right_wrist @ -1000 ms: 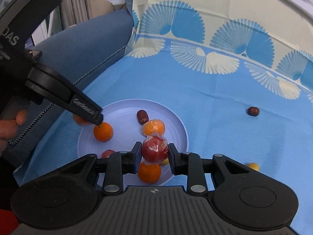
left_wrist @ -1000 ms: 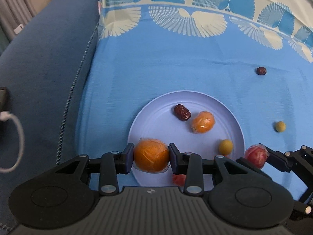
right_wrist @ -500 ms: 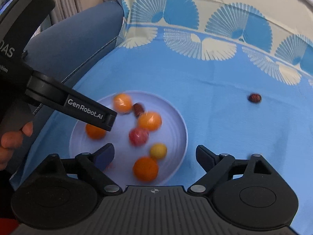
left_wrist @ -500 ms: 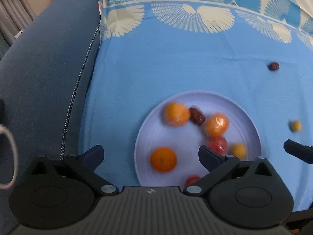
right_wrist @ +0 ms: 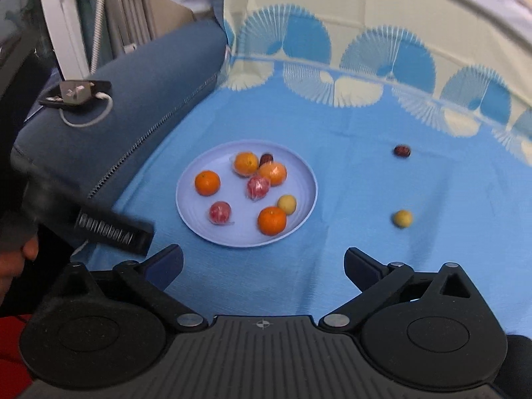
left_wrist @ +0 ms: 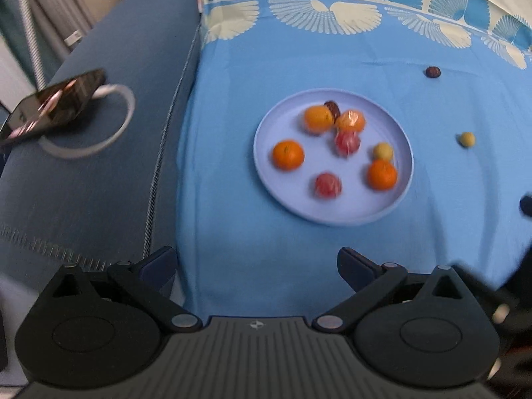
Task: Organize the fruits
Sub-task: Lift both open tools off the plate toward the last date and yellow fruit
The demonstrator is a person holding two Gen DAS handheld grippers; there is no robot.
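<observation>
We see, at the left, a phone [left_wrist: 53, 106] with a white cable on the dark blue armrest [left_wrist: 99, 166], beside the blue patterned cloth [left_wrist: 299, 50] that covers the seat. Left tongs [left_wrist: 256, 266]: prongs spread wide apart, holding nothing, poised above the near edge of the cloth, with the plate ahead of them and slightly to the right. Lavender plate [right_wrist: 199, 219]: near the cloth's left edge, carrying a bare orange [right_wrist: 207, 183] at its left, a wrapped red fruit [right_wrist: 219, 212] at its near side, a cluster at its far side made of two wrapped oranges, a dark date and another wrapped red fruit, then a second bare orange [right_wrist: 272, 220] touching a small yellow fruit [right_wrist: 287, 204] at its right rim. Right tongs [right_wrist: 262, 269]: likewise spread apart and empty, over the cloth's near edge.

Two fruits lie off the plate, well apart from it on the right of the cloth: a loose yellow fruit [right_wrist: 402, 218] nearer us and a loose date [right_wrist: 402, 150] farther back. Both lie ahead and to the right of the right tongs; we judge that hand the nearer one. The yellow fruit is round, so no approach axis matters; the date's long axis runs roughly left to right, though it is too small to be certain.
</observation>
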